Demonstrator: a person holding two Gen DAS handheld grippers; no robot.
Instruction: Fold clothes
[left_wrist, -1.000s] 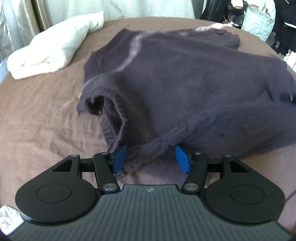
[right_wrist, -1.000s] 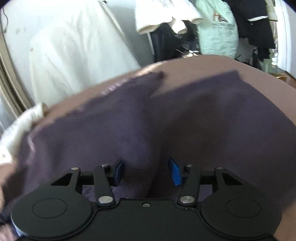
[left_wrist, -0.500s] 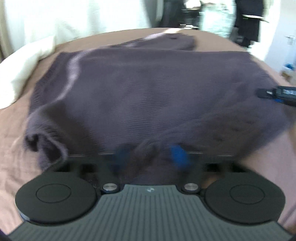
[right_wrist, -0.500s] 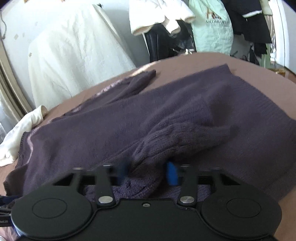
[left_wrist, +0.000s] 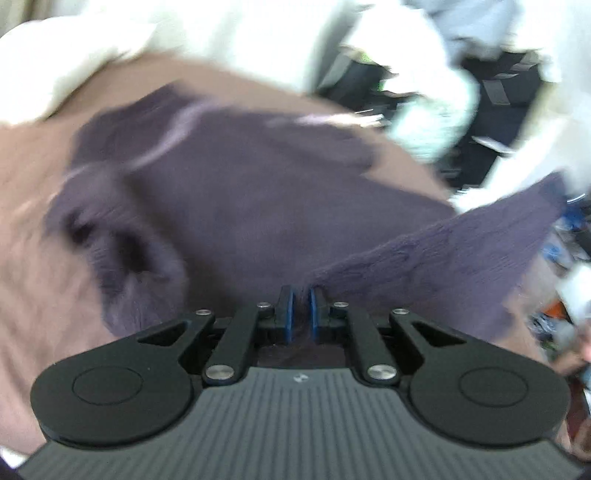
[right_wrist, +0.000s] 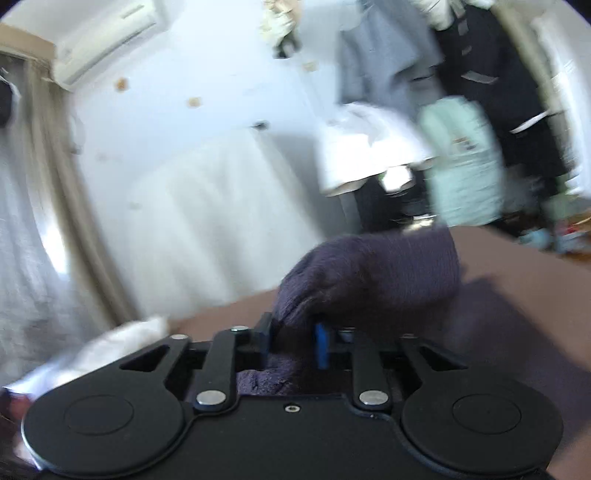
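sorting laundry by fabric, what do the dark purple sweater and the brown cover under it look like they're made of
The sweater looks like a thick, soft knit, wool or acrylic: ribbed stitch rows and a fuzzy surface show near the right gripper. The brown cover looks like smooth matte woven sheeting, maybe cotton; motion blur leaves that open.

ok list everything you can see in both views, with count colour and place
sweater: one, dark purple knit, spread on the bed, near edge lifted
bed cover: one, brown, under the sweater
white cloth: one, on the bed, far left
hanging clothes: several, white, mint, dark, grey, at the back right
curtain: one, pale, left wall
air conditioner: one, white, high on the wall
left gripper: one, black with blue pads, shut on the sweater edge
right gripper: one, jaws opening, bunched sweater between them
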